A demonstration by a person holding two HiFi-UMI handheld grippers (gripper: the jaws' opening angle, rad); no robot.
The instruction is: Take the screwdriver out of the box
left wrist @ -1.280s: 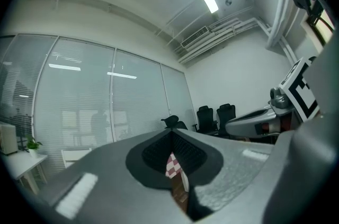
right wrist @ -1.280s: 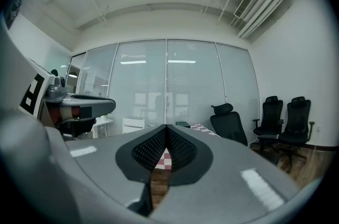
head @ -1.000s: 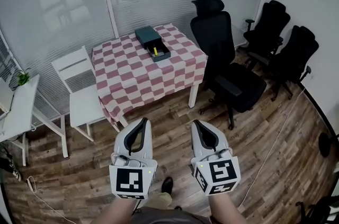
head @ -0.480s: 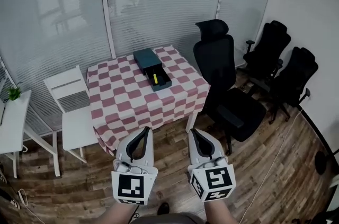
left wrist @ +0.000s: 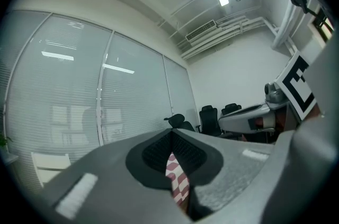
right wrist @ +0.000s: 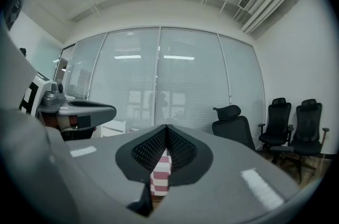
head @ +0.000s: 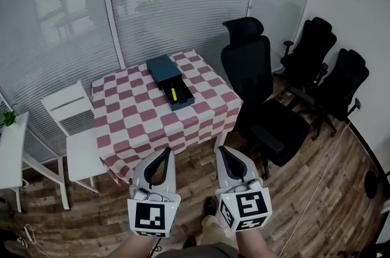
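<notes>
A dark teal box (head: 169,81) lies on the red-and-white checked table (head: 137,119) across the room, its drawer part pulled toward me. A yellow-handled screwdriver (head: 173,93) lies inside the open part. My left gripper (head: 164,152) and right gripper (head: 221,150) are held side by side low in the head view, well short of the table, both shut with nothing between the jaws. In the left gripper view the tips (left wrist: 172,133) meet over a strip of checked cloth; the right gripper view shows its tips (right wrist: 167,127) meeting the same way.
A tall black office chair (head: 259,98) stands right of the table, with two more black chairs (head: 332,83) by the right wall. A white chair (head: 76,129) stands left of the table, a white side table (head: 12,153) beyond it. Wooden floor lies between me and the table.
The view has shifted: the table and box have slid left and lower in the picture and look nearer. Both grippers stay shut, held in about the same place.
</notes>
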